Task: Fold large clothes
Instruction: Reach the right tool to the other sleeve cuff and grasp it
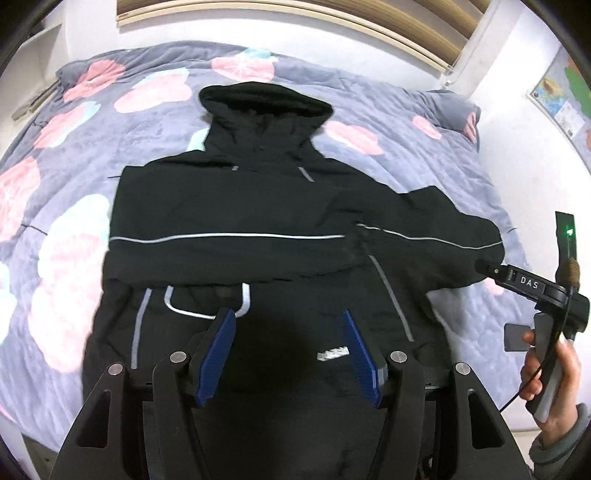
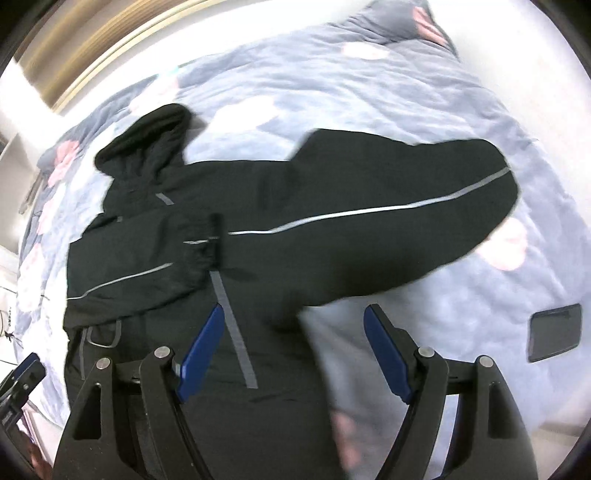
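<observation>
- Across the middle of the bed lies a black hooded jacket (image 1: 258, 206), spread flat on a grey-blue quilt (image 1: 74, 177) printed with pink and white round shapes
- Its hood (image 1: 264, 101) points to twelve o'clock in the left wrist view, toward a white wall and a wooden headboard (image 1: 295, 22)
- One sleeve (image 1: 221, 240) is folded across the chest, a thin pale stripe running along it; the other sleeve (image 2: 406, 192) stretches out toward three o'clock in the right wrist view, resting on the quilt
- Left gripper (image 1: 288, 332) hangs above the jacket's lower front at six o'clock, its blue-padded jaws parted to a middling width with nothing between them and no cloth touched
- Right gripper (image 2: 293, 336) hovers over the jacket's side edge, jaws spread wide and empty, one finger over black cloth, the other over quilt
- At four o'clock in the left wrist view a hand (image 1: 550, 376) grips the handle of the right gripper, a grey cuff at its wrist
- A dark flat thing, probably a phone (image 2: 554, 332), lies on the quilt at three o'clock in the right wrist view, well apart from the jacket
- That view is blurred along its lower edge, so the jacket's hem cannot be made out
</observation>
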Demonstrator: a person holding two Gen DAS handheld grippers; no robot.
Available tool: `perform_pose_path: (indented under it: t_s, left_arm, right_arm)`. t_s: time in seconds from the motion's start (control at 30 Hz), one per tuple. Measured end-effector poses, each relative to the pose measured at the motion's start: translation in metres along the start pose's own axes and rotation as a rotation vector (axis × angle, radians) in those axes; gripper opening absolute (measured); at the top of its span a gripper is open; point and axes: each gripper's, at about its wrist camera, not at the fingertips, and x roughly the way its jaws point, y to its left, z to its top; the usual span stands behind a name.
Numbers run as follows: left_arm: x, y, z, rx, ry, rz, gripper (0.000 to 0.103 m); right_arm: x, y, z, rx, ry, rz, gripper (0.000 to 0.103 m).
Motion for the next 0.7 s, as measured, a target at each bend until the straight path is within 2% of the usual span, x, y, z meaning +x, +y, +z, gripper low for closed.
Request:
perform_pose_path:
  t_s: [0.2,0.4,0.53,0.7]
  left_arm:
    - [-0.001,-0.058,-0.029,0.001,-0.009,0.013,0.062]
    - [0.007,-0.099,-0.038,-0.007,0.001,0.003,0.062]
    - [0.008,-0.115,-0.037,-0.005,0.004,0.030,0.062]
    - [0.007,-0.118,-0.033,-0.020,0.006,0.071,0.062]
  right_arm:
    - [0.003,-0.087,0.005,0.082,0.023,-0.002,0.081]
    - [-0.011,-0.171,0.024,0.182,-0.029,-0.025,0.081]
    - [-0.013,-0.227,0.038,0.276,-0.064,-0.017,0.081]
    - [0.005,-0.283,0.058,0.347,-0.065,-0.017,0.081]
